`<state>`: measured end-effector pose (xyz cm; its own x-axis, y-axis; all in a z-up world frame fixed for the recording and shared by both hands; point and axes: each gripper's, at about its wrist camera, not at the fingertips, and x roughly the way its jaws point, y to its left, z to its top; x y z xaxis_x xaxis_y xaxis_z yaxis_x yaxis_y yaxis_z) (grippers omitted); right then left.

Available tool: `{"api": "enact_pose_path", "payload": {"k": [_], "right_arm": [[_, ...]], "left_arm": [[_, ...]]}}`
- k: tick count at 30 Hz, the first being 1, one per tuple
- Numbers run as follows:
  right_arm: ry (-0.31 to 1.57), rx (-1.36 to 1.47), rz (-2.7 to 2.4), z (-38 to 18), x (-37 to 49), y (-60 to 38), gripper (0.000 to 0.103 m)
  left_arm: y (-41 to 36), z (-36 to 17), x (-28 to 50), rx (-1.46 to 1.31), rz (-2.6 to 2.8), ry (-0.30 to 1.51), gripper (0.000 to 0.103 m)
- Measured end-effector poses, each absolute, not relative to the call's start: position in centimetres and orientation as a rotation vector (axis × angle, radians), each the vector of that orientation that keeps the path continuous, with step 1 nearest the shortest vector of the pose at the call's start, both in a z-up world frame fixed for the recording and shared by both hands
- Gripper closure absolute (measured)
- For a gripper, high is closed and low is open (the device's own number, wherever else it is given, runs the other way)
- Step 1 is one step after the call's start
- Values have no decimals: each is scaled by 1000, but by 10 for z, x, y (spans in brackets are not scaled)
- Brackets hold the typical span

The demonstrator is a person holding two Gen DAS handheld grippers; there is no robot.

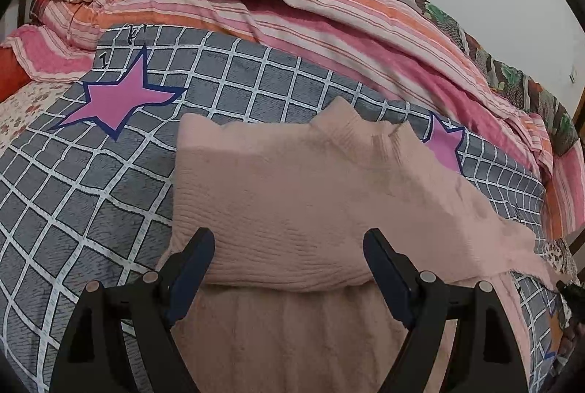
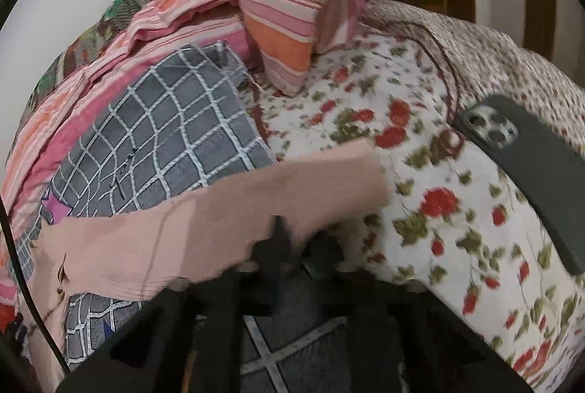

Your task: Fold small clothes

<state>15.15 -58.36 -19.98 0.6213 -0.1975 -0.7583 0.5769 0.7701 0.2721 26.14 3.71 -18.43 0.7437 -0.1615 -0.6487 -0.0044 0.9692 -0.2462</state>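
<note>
On the bed we see a grey checked blanket [image 1: 91, 195] with pink stars, striped pink quilts [image 1: 292, 12] heaped behind it. Our pink knit sweater [image 1: 292, 195] lies folded on the blanket, one sleeve [image 2: 226, 210] stretched right toward the floral sheet [image 2: 457, 228]. A dark phone [image 2: 530, 166] rests there. Left claw [image 1: 289, 254] spread wide, empty, over the sweater. Right claw [image 2: 292, 239] blurred, apparently pinching the sleeve; we can't tell.
</note>
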Motion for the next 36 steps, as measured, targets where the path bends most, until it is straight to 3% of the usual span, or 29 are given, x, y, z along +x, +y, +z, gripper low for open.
{"api": "enact_pose_path", "payload": {"k": [12,21,28,36], "right_arm": [[587,221,-501,-85,167,-504,97],[502,79,-265,-14,219,-345,97],[519,56,30,-15,271,-185,97],[657,27,324,-79,320,-35,97]], "left_arm": [[69,-156,239,-248,-47,642,20],[142,-141,221,-278,115,586,20],[189,-140,215,-286,210,587,20],[219,-142,213,-277,254,597,20]]}}
